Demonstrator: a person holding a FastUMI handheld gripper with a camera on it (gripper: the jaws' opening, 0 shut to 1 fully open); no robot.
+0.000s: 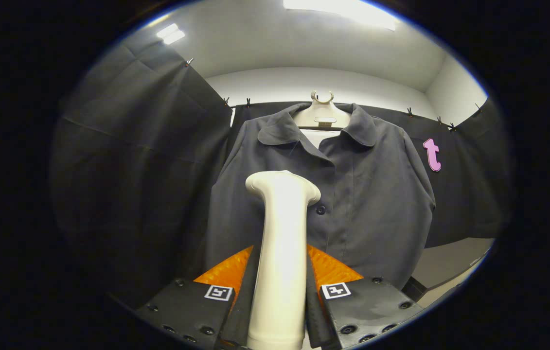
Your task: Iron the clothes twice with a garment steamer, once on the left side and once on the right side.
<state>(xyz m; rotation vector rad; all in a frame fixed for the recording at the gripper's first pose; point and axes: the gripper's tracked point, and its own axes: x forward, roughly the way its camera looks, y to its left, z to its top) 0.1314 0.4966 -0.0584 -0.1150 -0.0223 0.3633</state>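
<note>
Both fingers of the gripper [280, 272] are clamping the smooth cream garment steamer [282, 243] (flared head), facing a matte dark shirt [352, 194] hanging ahead.

No readable txt; only coded marker squares [219, 292] on tool [278, 272].

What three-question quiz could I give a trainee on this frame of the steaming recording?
1. True or false: the gripper is shut on the garment steamer.
2. The dark shirt hangs from: A) a hanger, B) a wall hook, C) a rope.
3. Fill in: the steamer's head sits just in front of the shirt's ____ placket.

Key: 1 true; 2 A; 3 buttoned.
</note>
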